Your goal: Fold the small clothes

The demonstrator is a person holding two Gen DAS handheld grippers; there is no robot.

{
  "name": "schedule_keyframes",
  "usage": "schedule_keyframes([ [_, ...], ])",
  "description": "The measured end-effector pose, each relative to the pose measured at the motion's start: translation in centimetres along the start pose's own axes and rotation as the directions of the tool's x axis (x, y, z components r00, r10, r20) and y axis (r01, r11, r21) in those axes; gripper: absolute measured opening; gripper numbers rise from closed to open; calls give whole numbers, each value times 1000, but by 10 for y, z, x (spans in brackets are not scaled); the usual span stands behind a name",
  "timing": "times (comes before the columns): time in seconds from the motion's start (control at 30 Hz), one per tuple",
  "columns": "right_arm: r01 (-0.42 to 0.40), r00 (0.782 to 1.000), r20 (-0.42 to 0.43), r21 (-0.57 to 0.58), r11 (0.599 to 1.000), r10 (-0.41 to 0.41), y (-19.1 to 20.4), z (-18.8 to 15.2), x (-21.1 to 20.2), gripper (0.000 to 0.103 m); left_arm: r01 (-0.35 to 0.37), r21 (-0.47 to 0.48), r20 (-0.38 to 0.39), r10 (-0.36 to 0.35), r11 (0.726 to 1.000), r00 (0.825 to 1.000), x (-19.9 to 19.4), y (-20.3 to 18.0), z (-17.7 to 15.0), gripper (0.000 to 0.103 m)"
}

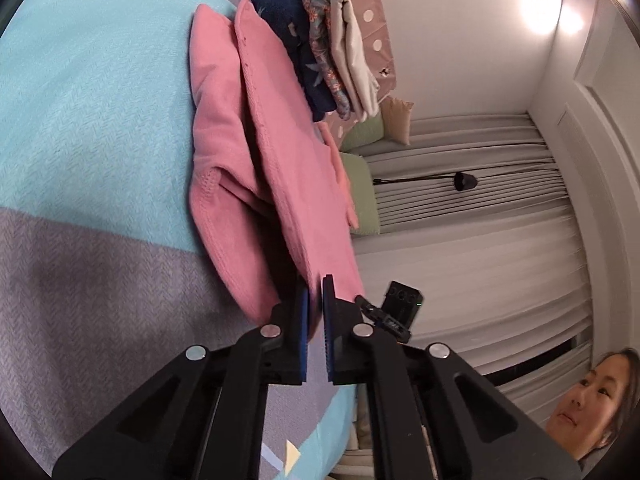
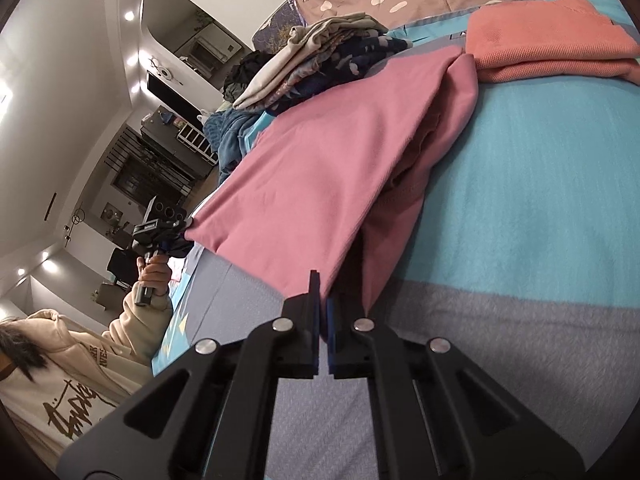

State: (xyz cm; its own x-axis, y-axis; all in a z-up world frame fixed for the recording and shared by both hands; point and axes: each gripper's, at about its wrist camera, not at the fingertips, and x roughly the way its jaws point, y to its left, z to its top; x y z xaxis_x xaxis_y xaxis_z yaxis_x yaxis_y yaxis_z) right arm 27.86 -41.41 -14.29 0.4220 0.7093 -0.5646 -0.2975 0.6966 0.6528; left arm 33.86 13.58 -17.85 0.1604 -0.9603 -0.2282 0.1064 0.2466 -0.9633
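A pink garment (image 2: 312, 168) is held stretched above a blue-and-grey bedspread (image 2: 540, 184), one layer raised like a flap over the part that lies on the bed, its far end reaching toward a folded orange top (image 2: 548, 44). The right gripper (image 2: 323, 304) has its jaws closed on the near corner of the raised edge; the left gripper (image 1: 315, 304), seen in its own camera with jaws pinched together on the fabric's other corner, appears across the cloth in the right wrist view, gripped in the person's hand (image 2: 154, 276). Judging by the lifted layer, a fold of this piece is under way but not laid down. Beyond it, a stack of folded clothes (image 2: 320, 60) in navy, floral and cream suggests several items are finished, as does the orange top. A heap of dark and teal clothing (image 2: 232, 128) at the bed's far edge may be work that remains.
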Motion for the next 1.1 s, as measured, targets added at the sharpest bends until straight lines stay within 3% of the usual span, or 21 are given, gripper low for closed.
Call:
schedule_keyframes([
  [0.13, 11, 1000, -23, -1, 1000, -11, -2, 5, 11, 3, -46, -4, -5, 46, 999, 999, -2, 3, -2, 6],
  [0.17, 0, 999, -33, 22, 1000, 0, -6, 7, 13, 9, -48, -12, -11, 48, 999, 999, 0, 4, -1, 9],
  [0.23, -25, 999, -41, 52, 998, 27, -9, 12, 16, 30, -55, -13, -22, 54, 998, 998, 2, 5, 2, 27],
  [0.27, -32, 999, -34, 53, 998, 34, -9, 17, 18, 36, -68, -9, -19, 68, 998, 997, 3, 4, 4, 43],
  [0.37, -50, 998, -39, 50, 997, 52, -8, 24, 23, 35, -65, 6, -30, 66, 998, 997, 7, 3, 9, 46],
  [0.4, -50, 998, -40, 46, 998, 52, -7, 26, 25, 30, -62, 6, -36, 62, 998, 997, 10, 2, 11, 46],
  [0.47, -54, 997, -49, 40, 998, 56, -7, 29, 30, 22, -54, 11, -63, 55, 998, 996, 20, 1, 15, 45],
  [0.53, -54, 998, -42, 35, 998, 55, -7, 30, 32, 10, -55, 17, -91, 57, 998, 994, 27, 0, 14, 34],
  [0.57, -55, 998, -37, 30, 998, 56, -7, 28, 31, 3, -61, 25, -101, 64, 998, 993, 31, -1, 13, 20],
  [0.63, -68, 998, -10, 20, 997, 68, -7, 22, 25, 2, -74, 41, -104, 78, 996, 992, 36, -1, 11, 3],
  [0.9, -197, 979, 72, 56, 979, 193, -16, 15, 5, 2, 11, 36, -21, -10, 999, 1000, 17, 2, 9, 2],
  [1.0, -222, 974, 57, 63, 973, 219, -16, 17, 7, 2, 36, 16, -31, -36, 999, 999, 14, 6, 10, 2],
  [1.1, -203, 979, 29, 73, 976, 201, -19, 14, 8, 2, 10, -9, -62, -11, 1000, 998, 14, 13, 6, 2],
])
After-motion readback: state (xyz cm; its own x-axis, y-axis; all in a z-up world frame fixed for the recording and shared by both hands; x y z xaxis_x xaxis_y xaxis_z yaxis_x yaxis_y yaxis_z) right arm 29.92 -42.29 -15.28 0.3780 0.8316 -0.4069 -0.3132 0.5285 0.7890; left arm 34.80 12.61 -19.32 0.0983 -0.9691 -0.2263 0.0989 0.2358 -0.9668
